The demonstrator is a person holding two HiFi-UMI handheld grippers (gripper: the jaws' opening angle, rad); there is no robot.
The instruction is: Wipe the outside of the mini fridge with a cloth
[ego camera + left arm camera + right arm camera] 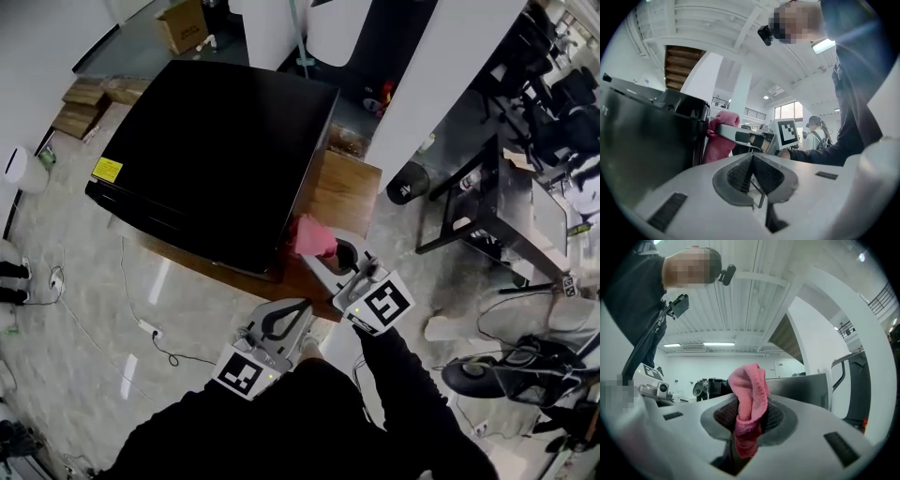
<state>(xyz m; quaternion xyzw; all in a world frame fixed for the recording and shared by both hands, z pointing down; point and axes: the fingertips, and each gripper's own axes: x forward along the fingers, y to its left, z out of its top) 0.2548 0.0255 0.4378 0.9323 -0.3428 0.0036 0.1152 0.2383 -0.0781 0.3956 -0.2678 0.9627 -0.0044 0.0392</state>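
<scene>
Pink cloth (750, 385) clamped in right claw (749, 417), against the black mini fridge (216, 150); left claw (752, 172) closed, empty.

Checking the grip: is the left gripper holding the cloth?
No, the left gripper is shut and empty; the right gripper pinches the pink cloth.

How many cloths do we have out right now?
1. The pink cloth is clamped in the fingers of the right gripper, at the right side of the mini fridge. Others may be hidden behind the fridge.
</scene>
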